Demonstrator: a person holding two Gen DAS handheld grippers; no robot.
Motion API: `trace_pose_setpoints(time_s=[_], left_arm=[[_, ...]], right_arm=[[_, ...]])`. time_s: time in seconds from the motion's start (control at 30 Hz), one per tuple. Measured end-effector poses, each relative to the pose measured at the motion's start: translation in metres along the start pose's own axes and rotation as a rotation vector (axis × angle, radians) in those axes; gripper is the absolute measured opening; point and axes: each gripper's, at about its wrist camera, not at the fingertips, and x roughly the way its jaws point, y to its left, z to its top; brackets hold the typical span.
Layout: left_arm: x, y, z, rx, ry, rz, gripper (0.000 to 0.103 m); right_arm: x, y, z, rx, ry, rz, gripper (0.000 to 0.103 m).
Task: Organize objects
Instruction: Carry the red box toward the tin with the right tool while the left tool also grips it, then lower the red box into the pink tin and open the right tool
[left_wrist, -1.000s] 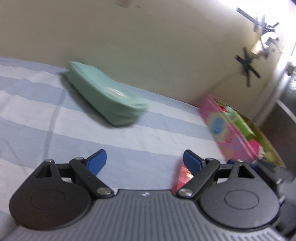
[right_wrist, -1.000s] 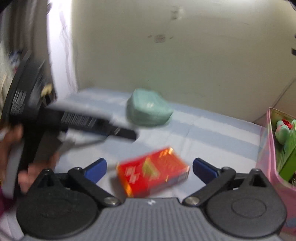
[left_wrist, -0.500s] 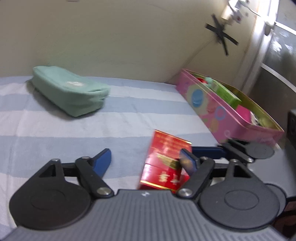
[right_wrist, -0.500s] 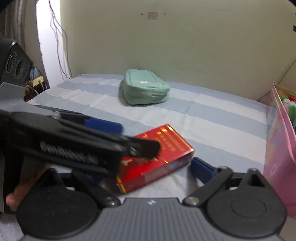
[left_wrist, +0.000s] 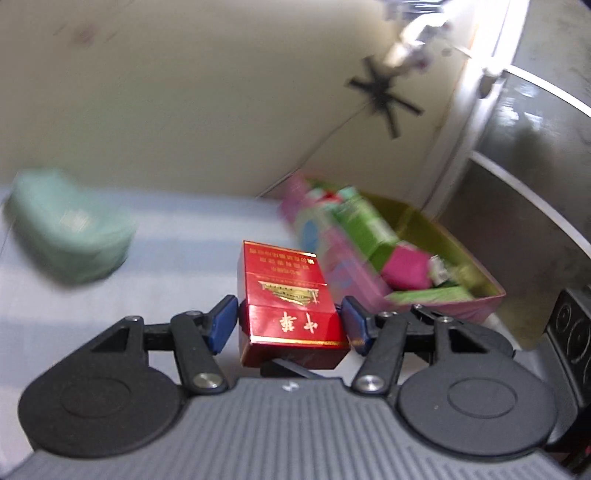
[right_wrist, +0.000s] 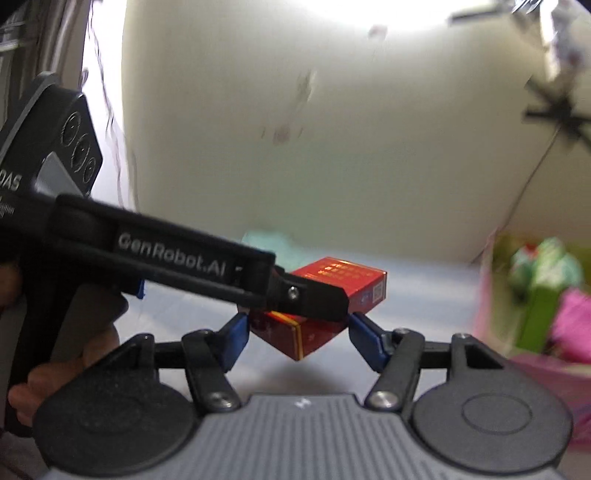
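A red cigarette box (left_wrist: 284, 291) with gold print sits between the blue pads of my left gripper (left_wrist: 288, 321). Its jaws are closing and both pads touch the box's sides. In the right wrist view the same red box (right_wrist: 351, 280) hangs tilted above the sheet. My right gripper (right_wrist: 299, 332) is closing on its lower corner, with a pad against each side. The left gripper's black finger (right_wrist: 314, 299) crosses in front of the box. A person's hand (right_wrist: 99, 350) holds that gripper's handle.
A mint-green pouch (left_wrist: 70, 240) lies on the blue-and-white striped sheet (left_wrist: 166, 266) near the wall. An open pink tin (left_wrist: 480, 302) with green and pink packets stands to the right, close behind the box. The right device's body (left_wrist: 569, 332) shows at the far right.
The red box lay on the sheet with both grippers wide. Both have now closed onto it, and it has come up off the sheet. The left view has swung towards the pink tin.
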Motion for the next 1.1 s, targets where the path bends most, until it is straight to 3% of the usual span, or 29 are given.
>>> trace_pose_setpoints(time_s=[0.23,0.47,0.53,0.6,0.67,0.73,0.83,1.1], left_arm=[[0.048,-0.091,0.03,0.207,-0.02,-0.048,0.064],[0.126,-0.152,0.046,0.257,0.005,-0.086,0.064],[0.15,-0.167,0.049,0.287,-0.003,-0.067,0.067],[0.172,-0.178,0.05,0.321,0.005,0.006,0.075],[0.184,-0.179,0.047,0.324,0.006,0.071,0.078],[0.184,-0.176,0.045,0.295,-0.005,0.066,0.085],[0.184,-0.182,0.043,0.307,-0.022,0.121,0.085],[0.166,-0.179,0.041,0.305,0.0,0.218,0.085]], right_arm=[[-0.045,-0.066,0.013,0.033,-0.114,-0.14,0.062],[-0.056,-0.152,0.013,0.076,-0.107,-0.257,0.066],[-0.045,-0.175,0.014,0.085,-0.103,-0.315,0.072],[-0.036,-0.193,0.012,0.108,-0.111,-0.429,0.081],[-0.035,-0.216,0.005,0.189,-0.109,-0.423,0.075],[-0.041,-0.219,0.002,0.202,-0.107,-0.393,0.074],[-0.043,-0.207,-0.001,0.127,-0.106,-0.457,0.076],[-0.039,-0.191,0.001,0.094,-0.118,-0.406,0.079]])
